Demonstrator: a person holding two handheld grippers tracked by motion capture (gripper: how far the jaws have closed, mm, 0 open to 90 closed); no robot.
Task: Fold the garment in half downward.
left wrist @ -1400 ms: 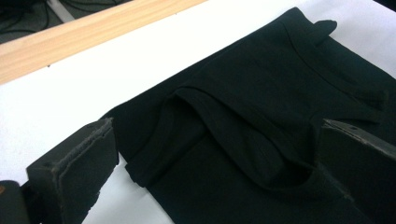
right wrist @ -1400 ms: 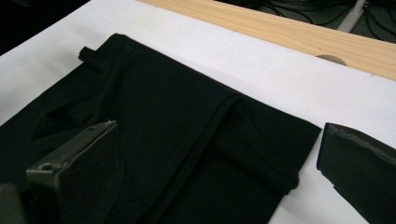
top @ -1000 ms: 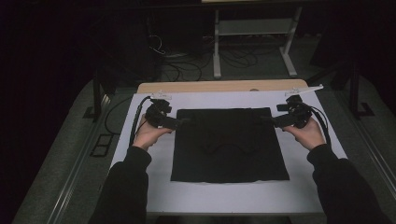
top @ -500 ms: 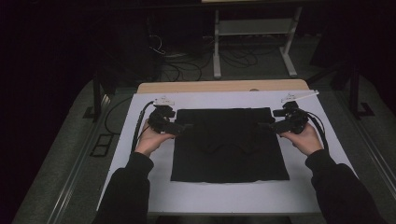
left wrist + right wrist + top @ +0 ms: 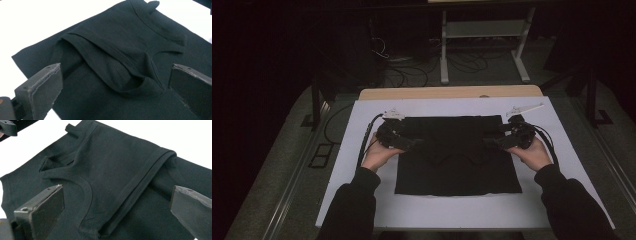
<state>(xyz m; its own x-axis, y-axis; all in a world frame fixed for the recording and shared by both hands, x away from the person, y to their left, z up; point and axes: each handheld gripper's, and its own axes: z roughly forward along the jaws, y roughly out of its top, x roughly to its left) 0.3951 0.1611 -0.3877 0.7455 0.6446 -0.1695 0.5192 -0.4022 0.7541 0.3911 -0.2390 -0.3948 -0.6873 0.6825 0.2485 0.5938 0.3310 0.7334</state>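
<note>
We see a black garment point(image 5: 457, 160) lying flat on the white sheet point(image 5: 442, 207) that covers the bench point(image 5: 447, 92), near the middle and a little toward the far edge, folded into a rough rectangle. Our left gripper point(image 5: 409, 142) sits over the garment's far-left corner, pointing inward, and our right gripper point(image 5: 497, 141) sits over the far-right corner, also pointing inward; each is held in a hand, left hand point(image 5: 379, 155) and right hand point(image 5: 532, 154), with dark sleeves coming in from the near edge. In the left gripper view the jaws stand wide apart with nothing between them but the cloth below, where a hemmed sleeve point(image 5: 105, 62) is folded across the body and a curved neckline point(image 5: 147, 87) shows. In the right gripper view the jaws are likewise spread wide, over a folded hemmed edge point(image 5: 140, 185) and the neckline curve point(image 5: 82, 195). We cannot tell whether either gripper touches the cloth.
</note>
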